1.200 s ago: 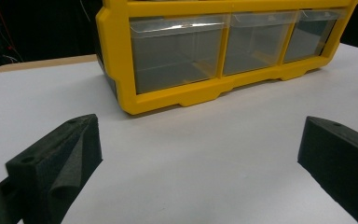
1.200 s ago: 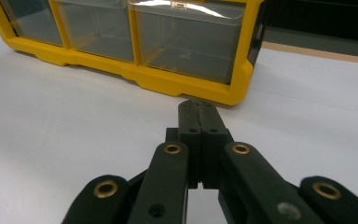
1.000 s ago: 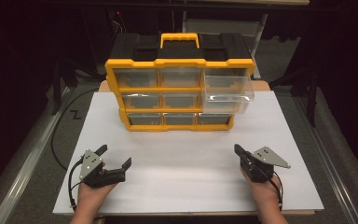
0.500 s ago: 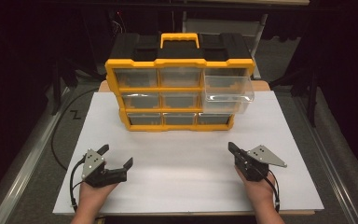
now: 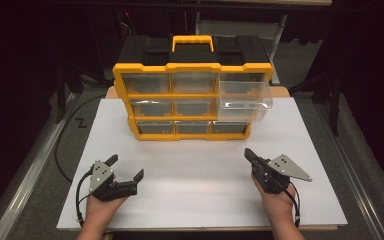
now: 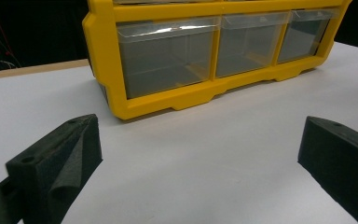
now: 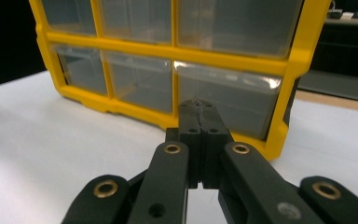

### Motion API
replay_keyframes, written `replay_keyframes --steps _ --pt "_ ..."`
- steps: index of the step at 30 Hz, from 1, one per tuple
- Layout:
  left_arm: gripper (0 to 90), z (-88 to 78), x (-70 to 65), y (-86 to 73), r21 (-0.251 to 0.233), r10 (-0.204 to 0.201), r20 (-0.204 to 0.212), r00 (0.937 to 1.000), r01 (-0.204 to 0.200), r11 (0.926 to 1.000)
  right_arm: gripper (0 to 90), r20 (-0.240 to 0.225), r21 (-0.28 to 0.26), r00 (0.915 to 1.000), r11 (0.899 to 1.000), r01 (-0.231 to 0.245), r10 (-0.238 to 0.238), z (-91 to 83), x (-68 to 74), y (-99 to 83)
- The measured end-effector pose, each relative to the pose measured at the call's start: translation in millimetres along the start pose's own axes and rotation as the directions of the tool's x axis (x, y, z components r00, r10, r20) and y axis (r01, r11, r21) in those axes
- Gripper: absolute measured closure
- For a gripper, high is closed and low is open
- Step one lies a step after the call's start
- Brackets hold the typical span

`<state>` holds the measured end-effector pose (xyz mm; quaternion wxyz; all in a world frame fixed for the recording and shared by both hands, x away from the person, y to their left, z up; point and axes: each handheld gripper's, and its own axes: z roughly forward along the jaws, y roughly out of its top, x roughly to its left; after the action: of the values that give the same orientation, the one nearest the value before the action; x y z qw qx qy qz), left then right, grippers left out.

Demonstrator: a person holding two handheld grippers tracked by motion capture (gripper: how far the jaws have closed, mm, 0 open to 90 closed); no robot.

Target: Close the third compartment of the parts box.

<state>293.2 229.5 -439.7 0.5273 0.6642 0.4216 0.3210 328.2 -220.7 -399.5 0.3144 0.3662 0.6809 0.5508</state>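
The drawer organizer, a yellow plastic cabinet with a black top and a yellow carry handle, stands at the far middle of the white table. It has three rows of clear plastic drawers. The top right drawer is pulled out toward the person and hangs in front of the frame; all the other drawers sit flush in it. I judge that the work is at an early or in-between step: one drawer is open, nothing is seen inside it, and both tongs are well apart from the organizer, near the front edge of the table.

The left gripper is in front of the organizer's left end with its jaws wide apart, holding nothing; its pads look like rough black foam. The right gripper is in front of the organizer's right end, jaws pressed together on nothing.

The drawers are smooth, glossy and box-shaped. The frame is hard with rounded corners. The table is matte and flat.
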Motion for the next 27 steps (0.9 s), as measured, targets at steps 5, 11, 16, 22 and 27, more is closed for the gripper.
replay_keyframes --steps 5,11,16,22,27 --pt "0.4 0.1 0.2 0.0 0.0 0.003 0.001 1.0 -0.003 1.0 90.0 0.003 -0.038 1.0 0.999 -0.008 0.008 -3.4 1.5 6.2" --pt "0.4 0.6 0.4 -0.2 0.001 -0.002 0.0 1.0 0.002 1.0 90.0 0.003 -0.077 1.0 0.997 -0.003 0.004 -6.2 1.5 15.3" --pt "0.4 1.5 1.9 -0.6 0.003 -0.005 -0.007 1.0 0.005 1.0 90.0 0.0 -0.085 1.0 0.996 -0.001 0.001 -5.8 0.2 21.2" --pt "0.4 0.6 3.0 0.0 -0.008 -0.011 -0.009 0.9999 0.011 0.9999 90.0 0.006 -0.095 0.9999 0.995 0.011 -0.011 -3.7 0.3 33.7" --pt "0.4 0.5 2.8 0.0 -0.008 -0.01 -0.005 0.9999 0.01 0.9999 90.0 -0.002 -0.107 0.9999 0.994 -0.012 0.012 -2.2 1.3 44.7"
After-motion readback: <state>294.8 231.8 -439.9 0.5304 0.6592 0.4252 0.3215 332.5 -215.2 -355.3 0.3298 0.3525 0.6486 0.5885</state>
